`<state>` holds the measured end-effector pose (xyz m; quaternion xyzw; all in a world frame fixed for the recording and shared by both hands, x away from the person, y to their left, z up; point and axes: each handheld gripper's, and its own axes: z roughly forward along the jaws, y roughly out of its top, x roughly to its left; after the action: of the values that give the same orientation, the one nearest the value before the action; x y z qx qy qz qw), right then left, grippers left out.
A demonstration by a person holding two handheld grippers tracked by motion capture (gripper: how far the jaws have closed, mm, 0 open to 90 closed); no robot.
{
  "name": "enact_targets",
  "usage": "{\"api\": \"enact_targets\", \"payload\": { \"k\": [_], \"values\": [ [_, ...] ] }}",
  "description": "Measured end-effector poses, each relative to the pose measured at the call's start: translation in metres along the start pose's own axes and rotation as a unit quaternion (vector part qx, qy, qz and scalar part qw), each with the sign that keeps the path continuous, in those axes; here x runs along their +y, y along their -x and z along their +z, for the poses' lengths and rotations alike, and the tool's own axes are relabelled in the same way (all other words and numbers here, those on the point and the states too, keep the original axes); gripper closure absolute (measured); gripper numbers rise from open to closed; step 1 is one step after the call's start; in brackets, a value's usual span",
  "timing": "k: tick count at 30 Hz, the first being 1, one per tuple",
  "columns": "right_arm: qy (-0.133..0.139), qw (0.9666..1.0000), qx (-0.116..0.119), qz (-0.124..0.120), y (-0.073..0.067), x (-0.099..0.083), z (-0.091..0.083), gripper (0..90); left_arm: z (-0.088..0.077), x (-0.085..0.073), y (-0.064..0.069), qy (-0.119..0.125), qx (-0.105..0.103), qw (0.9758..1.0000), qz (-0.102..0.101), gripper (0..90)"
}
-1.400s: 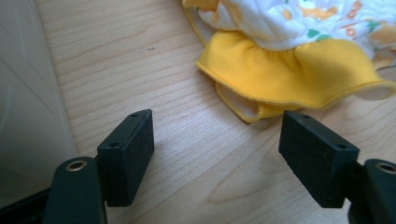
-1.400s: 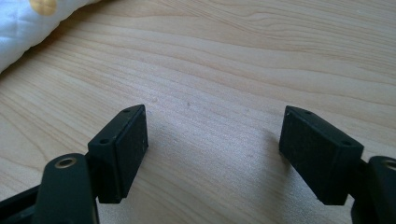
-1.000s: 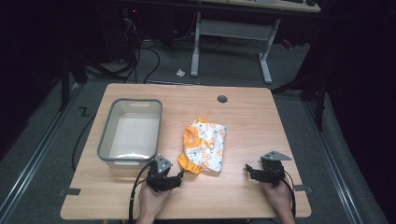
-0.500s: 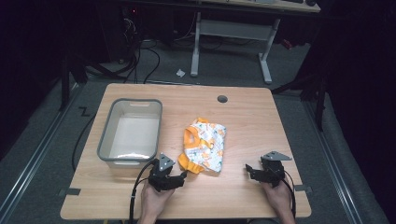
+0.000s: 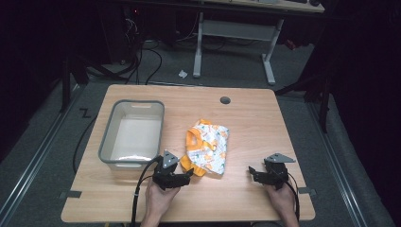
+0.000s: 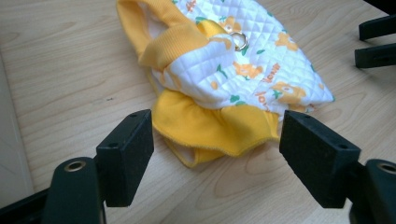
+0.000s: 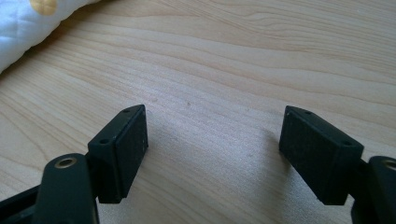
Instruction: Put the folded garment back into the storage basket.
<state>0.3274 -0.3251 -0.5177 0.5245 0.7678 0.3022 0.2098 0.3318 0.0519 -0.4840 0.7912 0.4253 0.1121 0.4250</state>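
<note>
**Left gripper poised at the garment's yellow hem**

The quilted pet garment (image 5: pixel 207 149) lies on the wooden surface (image 5: pixel 246 118), just right of the grey bin (image 5: pixel 134 135). The left gripper (image 5: pixel 187 173) sits at its near yellow hem, jaws wide, having just been opening, clasping nothing. Well right of the garment, the right gripper (image 5: pixel 252 172) rests spread and empty.

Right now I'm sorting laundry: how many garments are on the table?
1: a quilted yellow-and-white garment lies mid-table, right of the grey bin. Whether the bin hides another, I can't tell.
</note>
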Motion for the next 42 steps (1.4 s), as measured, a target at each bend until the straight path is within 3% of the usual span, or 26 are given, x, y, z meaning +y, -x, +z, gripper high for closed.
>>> {"api": "enact_targets", "payload": {
  "k": [11,28,42],
  "values": [
    [0.000,1.0000,0.000,0.000,0.000,0.000,0.000,24.0,0.005,0.018,0.005,-0.007,-0.007,0.9999,0.002,25.4],
    [0.000,1.0000,0.000,0.000,0.000,0.000,0.000,24.0,0.028,0.045,0.003,-0.034,0.018,0.9991,0.015,24.6],
    [0.000,1.0000,0.000,0.000,0.000,0.000,0.000,24.0,0.046,0.061,-0.005,-0.045,0.025,0.9986,0.000,19.7]
  ]
}}
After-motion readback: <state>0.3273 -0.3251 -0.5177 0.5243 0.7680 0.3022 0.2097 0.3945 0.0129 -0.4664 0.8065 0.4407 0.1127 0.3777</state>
